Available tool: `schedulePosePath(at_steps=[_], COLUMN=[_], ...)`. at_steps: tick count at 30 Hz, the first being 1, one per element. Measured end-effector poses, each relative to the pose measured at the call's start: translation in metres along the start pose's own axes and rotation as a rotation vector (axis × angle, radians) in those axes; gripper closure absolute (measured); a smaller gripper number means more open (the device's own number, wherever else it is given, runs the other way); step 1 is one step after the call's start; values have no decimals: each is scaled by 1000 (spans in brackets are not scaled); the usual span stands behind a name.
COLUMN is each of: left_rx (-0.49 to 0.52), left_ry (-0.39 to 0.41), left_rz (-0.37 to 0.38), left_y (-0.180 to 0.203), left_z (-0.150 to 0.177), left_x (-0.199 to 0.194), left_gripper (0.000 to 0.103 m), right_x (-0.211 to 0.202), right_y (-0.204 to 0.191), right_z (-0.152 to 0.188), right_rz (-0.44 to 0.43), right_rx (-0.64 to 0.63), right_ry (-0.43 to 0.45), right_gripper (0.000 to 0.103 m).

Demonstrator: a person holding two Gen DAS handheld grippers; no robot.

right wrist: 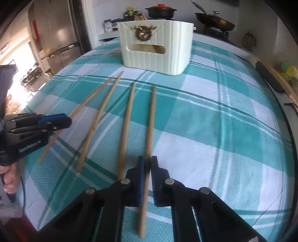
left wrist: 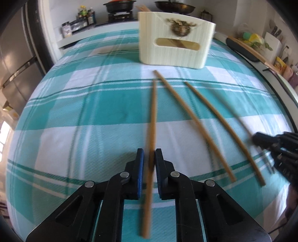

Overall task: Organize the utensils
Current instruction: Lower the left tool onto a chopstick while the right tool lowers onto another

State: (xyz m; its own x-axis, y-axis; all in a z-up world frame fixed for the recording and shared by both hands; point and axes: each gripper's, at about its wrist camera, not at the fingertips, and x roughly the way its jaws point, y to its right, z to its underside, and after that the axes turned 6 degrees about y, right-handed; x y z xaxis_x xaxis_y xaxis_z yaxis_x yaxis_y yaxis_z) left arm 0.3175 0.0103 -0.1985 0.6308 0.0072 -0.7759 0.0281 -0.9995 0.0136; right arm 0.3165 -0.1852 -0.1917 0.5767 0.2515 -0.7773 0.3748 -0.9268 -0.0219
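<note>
Four wooden chopsticks are on a teal checked tablecloth (left wrist: 83,104) in front of a cream utensil holder (left wrist: 186,55) (right wrist: 167,59). My left gripper (left wrist: 149,151) is shut on the leftmost chopstick (left wrist: 153,111), which runs between the pads toward the holder. My right gripper (right wrist: 147,159) is shut on the rightmost chopstick (right wrist: 151,121). Between them two loose chopsticks (left wrist: 193,122) (left wrist: 223,130) lie flat on the cloth. Each gripper shows at the edge of the other view: the right gripper (left wrist: 256,138) at the right, the left gripper (right wrist: 68,119) at the left. More chopsticks show through the holder's slot.
Behind the table a stove carries a black pot (right wrist: 161,12) and a wok (right wrist: 214,21), with spice jars (left wrist: 82,20) beside them. A steel fridge (right wrist: 57,35) stands far left. A dark tray (left wrist: 242,49) lies at the table's right edge.
</note>
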Motion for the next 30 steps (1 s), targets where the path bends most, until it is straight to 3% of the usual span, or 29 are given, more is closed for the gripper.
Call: schedulePosePath(at_steps=[3, 6, 7, 8, 9, 10, 11, 12, 15, 20, 30], left_rx=[-44, -63, -62, -56, -44, -29, -12, 24, 87, 54, 32], left_ry=[-1, -4, -6, -6, -5, -3, 0, -1, -7, -14, 17], left_rz=[-23, -17, 2, 23, 41, 50, 50, 47, 25, 29, 1], left_y=[-20, -32, -34, -33, -31, -27, -25, -19, -9, -12, -11], left_z=[2, 3, 3, 2, 2, 1, 2, 2, 3, 1, 3], left_x=[-2, -3, -2, -2, -2, -2, -2, 1, 7, 13, 14], left_gripper=[91, 90, 84, 67, 56, 36, 28, 27, 18, 7, 2], right_x=[-8, -17, -18, -21, -21, -20, -19, -20, -10, -5, -4], right_y=[18, 33, 36, 38, 40, 41, 42, 42, 41, 44, 45], right_z=[9, 18, 20, 22, 23, 23, 23, 24, 20, 15, 15], right_rz=[112, 133, 131, 126, 120, 111, 104, 103, 96, 83, 79], right_rx=[47, 73, 77, 83, 86, 88, 91, 92, 71, 59, 60], right_ry=[18, 27, 33, 45, 47, 46, 48, 57, 44, 61, 63], right_gripper=[97, 96, 96, 95, 86, 76, 53, 44, 44, 37, 34])
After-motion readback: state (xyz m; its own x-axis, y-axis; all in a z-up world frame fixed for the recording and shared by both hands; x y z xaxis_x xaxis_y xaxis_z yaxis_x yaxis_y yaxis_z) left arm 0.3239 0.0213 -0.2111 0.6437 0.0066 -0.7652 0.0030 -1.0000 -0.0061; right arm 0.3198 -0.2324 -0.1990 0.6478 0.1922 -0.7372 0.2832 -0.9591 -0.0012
